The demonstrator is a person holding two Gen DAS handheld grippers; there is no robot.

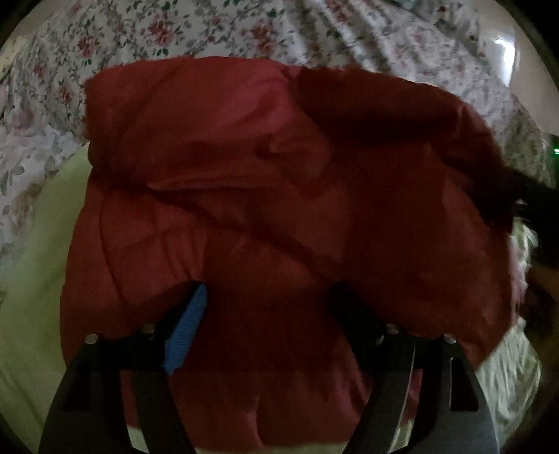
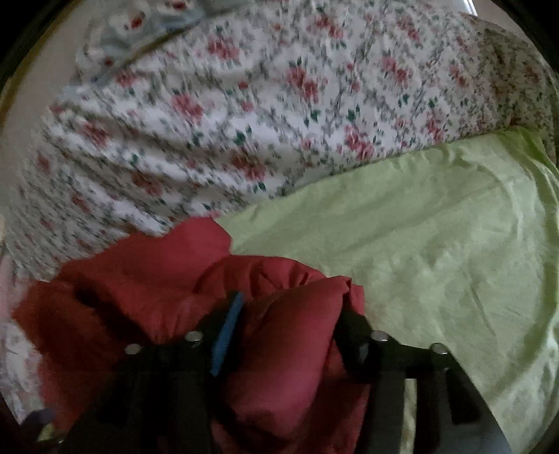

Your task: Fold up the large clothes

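Note:
A red padded jacket [image 1: 272,181] lies bunched on a pale green sheet [image 1: 31,297] and fills most of the left wrist view. My left gripper [image 1: 269,297] has its jaws apart with a thick fold of the jacket between the black fingers; a blue pad [image 1: 185,331] shows on the left finger. In the right wrist view the jacket [image 2: 146,279] bulges up between the fingers of my right gripper [image 2: 290,314], whose jaws also stand apart around a puffy fold. How tightly either one grips is hidden by the fabric.
A white quilt with red flowers [image 2: 216,115] is heaped behind the jacket, also in the left wrist view [image 1: 216,28]. The green sheet [image 2: 436,244] spreads out to the right. A dark object [image 1: 538,202] sits at the right edge.

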